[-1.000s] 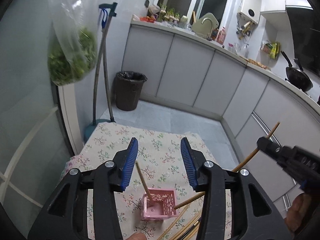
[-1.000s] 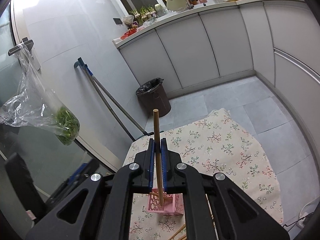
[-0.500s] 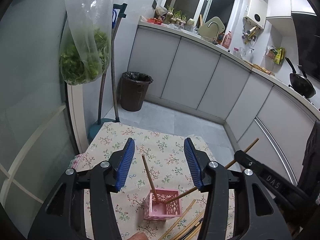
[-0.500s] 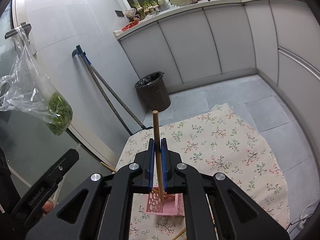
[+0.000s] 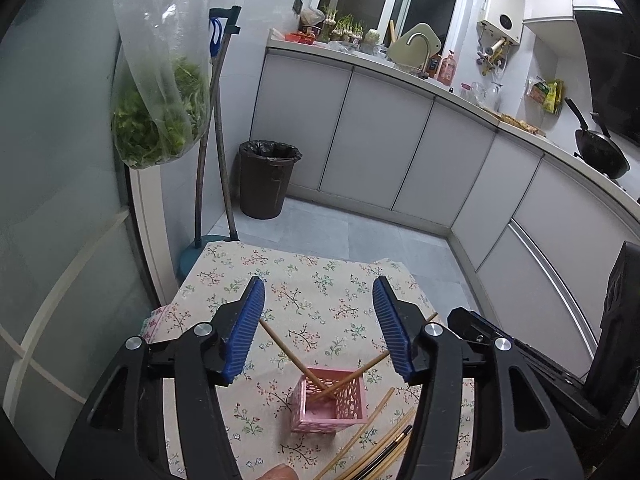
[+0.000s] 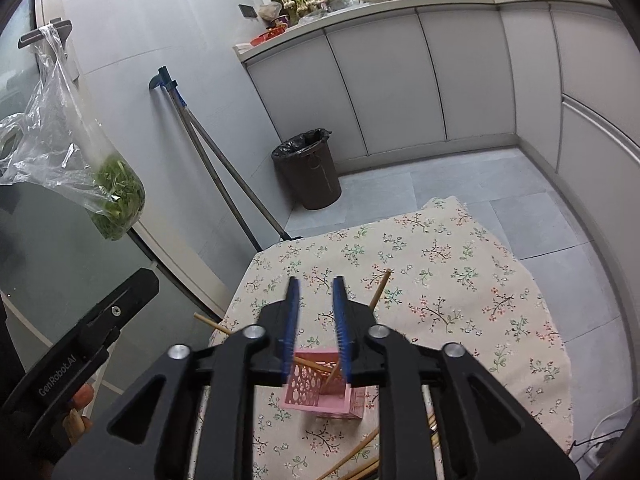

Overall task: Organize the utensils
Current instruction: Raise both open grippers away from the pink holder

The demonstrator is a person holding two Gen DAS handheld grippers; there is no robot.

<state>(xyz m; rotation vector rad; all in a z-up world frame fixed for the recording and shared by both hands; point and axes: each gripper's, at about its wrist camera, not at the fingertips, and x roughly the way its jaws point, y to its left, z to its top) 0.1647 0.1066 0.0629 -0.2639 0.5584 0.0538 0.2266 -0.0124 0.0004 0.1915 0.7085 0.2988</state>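
A pink perforated holder (image 5: pixel 332 400) stands on the floral tablecloth (image 5: pixel 312 292); it also shows in the right wrist view (image 6: pixel 320 390). Two wooden chopsticks (image 5: pixel 286 350) lean crossed inside it, one left and one right (image 5: pixel 370 362). More chopsticks (image 5: pixel 372 448) lie loose on the cloth beside the holder. My left gripper (image 5: pixel 319 326) is open and empty above the holder. My right gripper (image 6: pixel 316 328) is open a little and empty, just above the holder, with a chopstick (image 6: pixel 379 290) leaning free past its right finger.
A dark bin (image 5: pixel 266 178) stands on the tiled floor beyond the table. Mop handles (image 5: pixel 218 132) lean on the wall. A bag of greens (image 5: pixel 160 128) hangs at the left by a glass door. Grey cabinets (image 5: pixel 400 152) curve along the back and right.
My right gripper has opened and let go of the chopstick, which now leans in the pink holder. My left gripper stayed open and shifted slightly.
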